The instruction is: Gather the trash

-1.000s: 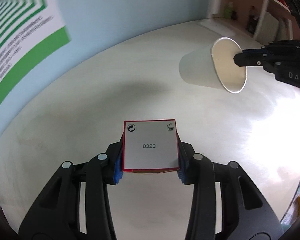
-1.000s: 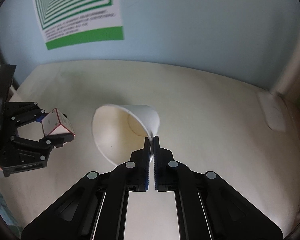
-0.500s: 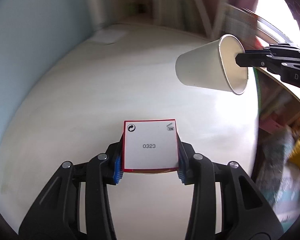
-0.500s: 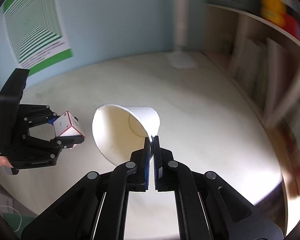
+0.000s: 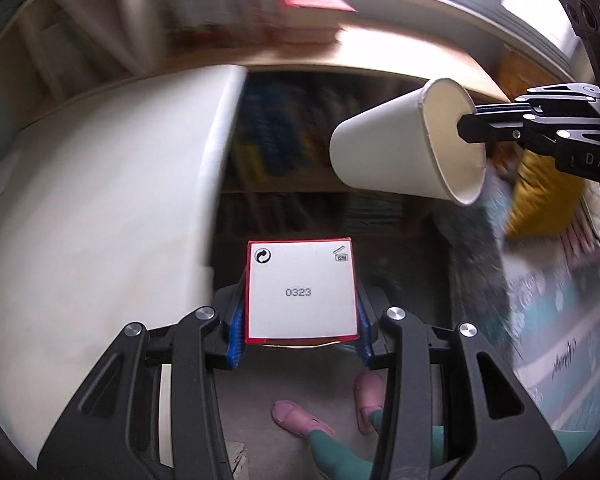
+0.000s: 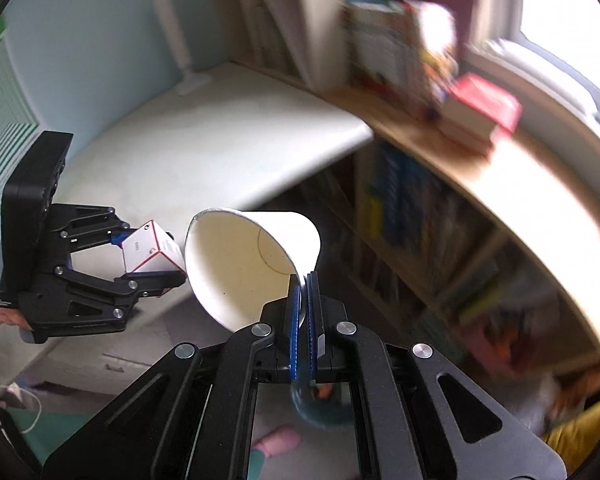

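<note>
My left gripper (image 5: 300, 316) is shut on a small white carton with a red border (image 5: 301, 290), printed "0323". It holds the carton in the air, past the table's edge. My right gripper (image 6: 303, 304) is shut on the rim of a white paper cup (image 6: 244, 260), which lies on its side with the mouth facing me. In the left wrist view the cup (image 5: 403, 148) hangs at the upper right with the right gripper (image 5: 471, 124) pinching its rim. In the right wrist view the left gripper (image 6: 148, 256) and its carton (image 6: 150, 250) are just left of the cup.
The white table (image 5: 100, 200) is at the left, its edge behind my grippers. A low bookshelf (image 6: 439, 216) full of books runs ahead, with stacked books (image 6: 475, 112) on top. Below are the floor and the person's pink slippers (image 5: 296, 418). A blue round thing (image 6: 319, 412) shows under the right gripper.
Both grippers have swung right, off the table and toward the bookshelf, each still holding its item. The floor has come into view below.
</note>
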A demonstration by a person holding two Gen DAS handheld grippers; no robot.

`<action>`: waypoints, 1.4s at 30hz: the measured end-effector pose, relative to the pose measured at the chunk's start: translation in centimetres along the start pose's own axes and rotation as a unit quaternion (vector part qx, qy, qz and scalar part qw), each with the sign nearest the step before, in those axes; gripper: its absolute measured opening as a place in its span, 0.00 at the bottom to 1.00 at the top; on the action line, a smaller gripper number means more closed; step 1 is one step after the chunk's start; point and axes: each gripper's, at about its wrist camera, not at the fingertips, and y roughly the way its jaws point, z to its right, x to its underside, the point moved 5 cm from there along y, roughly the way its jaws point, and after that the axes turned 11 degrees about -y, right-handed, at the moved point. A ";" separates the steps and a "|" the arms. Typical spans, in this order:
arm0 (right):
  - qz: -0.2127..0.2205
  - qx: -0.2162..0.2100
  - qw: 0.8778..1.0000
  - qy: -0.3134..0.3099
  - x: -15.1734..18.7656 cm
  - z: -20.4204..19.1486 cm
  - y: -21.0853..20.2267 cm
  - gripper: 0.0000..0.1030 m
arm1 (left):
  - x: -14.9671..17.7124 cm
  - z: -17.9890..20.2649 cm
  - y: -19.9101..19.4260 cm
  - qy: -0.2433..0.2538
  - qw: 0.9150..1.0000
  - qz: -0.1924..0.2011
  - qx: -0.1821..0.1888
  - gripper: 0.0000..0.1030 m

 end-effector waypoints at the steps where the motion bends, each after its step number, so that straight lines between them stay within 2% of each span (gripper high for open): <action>1: -0.007 0.000 1.000 0.014 1.6 0.9 -0.1 0.04 | 0.0 1.3 1.0 0.010 1.000 -0.009 0.007 0.38; 7: -0.047 -0.006 0.996 0.079 8.2 4.3 1.2 0.04 | 1.5 6.5 6.5 0.048 0.996 -0.069 0.024 0.38; 12: -0.076 -0.023 0.991 0.109 11.3 5.4 3.6 0.04 | 2.8 9.0 10.2 0.067 0.991 -0.109 0.028 0.38; 13: -0.084 -0.028 0.990 0.110 11.8 5.4 4.2 0.04 | 3.1 9.4 10.8 0.071 0.991 -0.114 0.027 0.38; 14: -0.089 -0.030 0.989 0.110 12.1 5.5 4.7 0.06 | 3.2 9.7 11.3 0.074 0.990 -0.119 0.026 0.45; 15: -0.094 -0.033 0.989 0.111 12.5 5.6 5.3 0.11 | 3.3 9.8 12.2 0.075 0.989 -0.125 0.020 0.60; 17: -0.099 -0.031 0.988 0.113 13.0 5.8 6.2 0.33 | 3.5 9.6 13.2 0.079 0.989 -0.124 0.000 0.79; 18: -0.101 -0.028 0.988 0.115 13.0 6.0 6.6 0.50 | 3.7 9.4 13.5 0.081 0.989 -0.125 -0.003 0.81; 20: -0.105 -0.033 0.986 0.122 13.1 6.2 7.0 0.52 | 4.0 9.2 14.1 0.085 0.987 -0.139 0.000 0.83; 22: -0.110 -0.031 0.986 0.121 13.0 6.4 7.4 0.52 | 4.3 8.7 14.4 0.086 0.985 -0.150 -0.006 0.84; 26: -0.105 -0.031 0.987 0.120 12.3 6.8 7.1 0.53 | 4.5 7.6 13.7 0.087 0.985 -0.147 -0.012 0.88; 28: -0.098 -0.033 0.988 0.118 11.7 6.8 6.8 0.57 | 4.4 7.1 13.2 0.082 0.986 -0.144 -0.011 0.88; 30: -0.085 -0.030 0.989 0.113 10.9 6.8 6.4 0.66 | 4.1 6.6 12.6 0.075 0.987 -0.139 -0.012 0.89; 32: -0.077 -0.034 0.990 0.110 10.0 6.6 6.1 0.69 | 3.7 6.2 12.0 0.066 0.989 -0.135 -0.011 0.89; 40: -0.030 -0.037 0.995 0.090 4.6 5.7 4.1 0.79 | 1.1 3.9 6.7 0.029 0.997 -0.076 -0.011 0.89; 42: -0.013 -0.034 0.996 0.077 2.5 4.9 3.5 0.82 | 0.4 2.6 5.0 0.012 0.998 -0.057 -0.020 0.93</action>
